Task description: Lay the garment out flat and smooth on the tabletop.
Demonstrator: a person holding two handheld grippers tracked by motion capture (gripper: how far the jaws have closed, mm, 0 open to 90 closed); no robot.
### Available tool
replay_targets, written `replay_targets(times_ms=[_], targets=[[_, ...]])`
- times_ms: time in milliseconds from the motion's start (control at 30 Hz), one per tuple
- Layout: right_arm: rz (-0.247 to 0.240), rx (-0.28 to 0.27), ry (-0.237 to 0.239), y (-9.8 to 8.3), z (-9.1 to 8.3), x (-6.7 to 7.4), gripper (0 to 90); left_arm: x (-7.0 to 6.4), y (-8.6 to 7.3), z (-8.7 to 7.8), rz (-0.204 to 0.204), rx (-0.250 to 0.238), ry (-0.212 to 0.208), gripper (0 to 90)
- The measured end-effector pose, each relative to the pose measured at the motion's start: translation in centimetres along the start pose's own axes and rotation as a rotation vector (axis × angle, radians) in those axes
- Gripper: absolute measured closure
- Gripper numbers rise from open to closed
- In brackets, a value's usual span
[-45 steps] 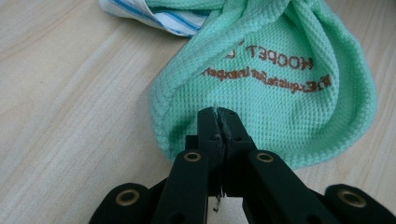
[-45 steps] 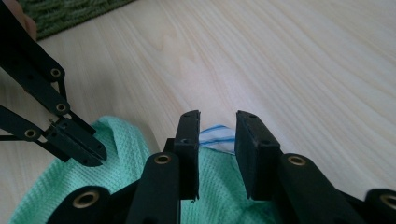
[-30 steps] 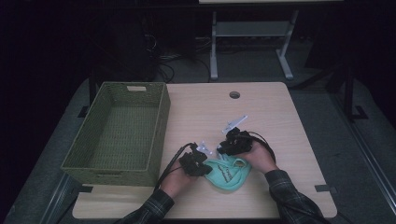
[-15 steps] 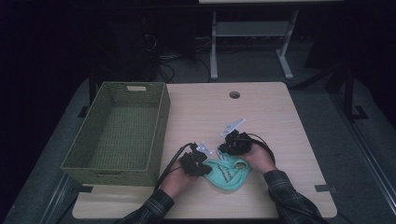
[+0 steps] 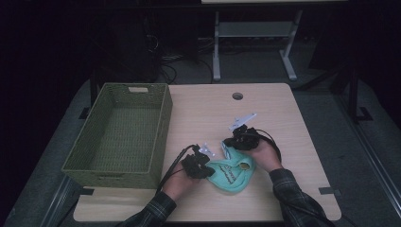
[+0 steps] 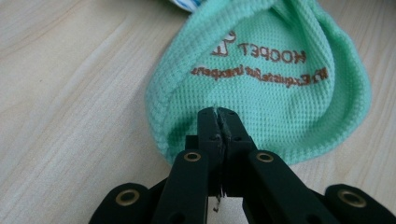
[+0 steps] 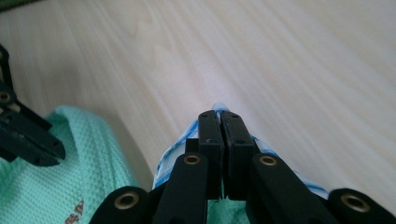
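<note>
Cloth: a mint-green waffle-knit cloth (image 5: 232,173) lies bunched on the near middle of the table (image 5: 208,113), between the two hands; brown printed lettering shows on it in the left gripper view (image 6: 261,65).
Trim: a blue-and-white striped edge (image 7: 180,144) of the cloth sits at its far side (it runs under the right jaws in the right gripper view).
Left gripper: the left gripper (image 5: 204,166) sits at the cloth's near-left edge, jaws pressed together on a pinch of the green fabric (image 6: 219,122).
Right gripper: the right gripper (image 5: 231,143) sits at the cloth's far edge; its jaws have just been closing and now meet on the striped edge, pads tight together (image 7: 219,122).
Hands: the person's left hand (image 5: 177,182) and right hand (image 5: 265,155) come in from the near side, in plaid sleeves.
Basket: a green woven basket (image 5: 161,118) stands on the left of the table, well apart from the cloth.
Table hole: a round cable hole (image 5: 237,96) lies in the far middle of the tabletop.
</note>
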State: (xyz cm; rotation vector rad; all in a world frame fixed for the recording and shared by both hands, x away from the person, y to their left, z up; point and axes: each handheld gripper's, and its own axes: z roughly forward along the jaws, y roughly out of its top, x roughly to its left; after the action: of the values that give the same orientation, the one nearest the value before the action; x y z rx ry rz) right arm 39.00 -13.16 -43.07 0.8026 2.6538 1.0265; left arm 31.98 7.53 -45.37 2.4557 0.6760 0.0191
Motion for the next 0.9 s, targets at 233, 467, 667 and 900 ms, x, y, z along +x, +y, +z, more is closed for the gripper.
replay_targets(times_ms=[233, 467, 667, 900], targets=[[0.032, -0.031, -0.028, 0.5, -1.0, -1.1, 88.7, 0.0, 0.0, 0.0, -0.010, -0.008, -0.001, 88.3], [0.055, -0.045, -0.065, 0.4, -1.4, -2.5, 88.9, -0.1, 0.0, 0.1, -0.019, -0.013, -0.006, 88.4], [0.081, -0.048, -0.099, 0.4, -1.8, -3.7, 88.9, -0.1, -0.1, 0.1, -0.033, -0.022, -0.011, 88.3], [0.110, -0.053, -0.139, 0.5, -2.2, -5.0, 88.9, -0.1, -0.1, 0.1, -0.033, -0.022, -0.011, 88.3]])
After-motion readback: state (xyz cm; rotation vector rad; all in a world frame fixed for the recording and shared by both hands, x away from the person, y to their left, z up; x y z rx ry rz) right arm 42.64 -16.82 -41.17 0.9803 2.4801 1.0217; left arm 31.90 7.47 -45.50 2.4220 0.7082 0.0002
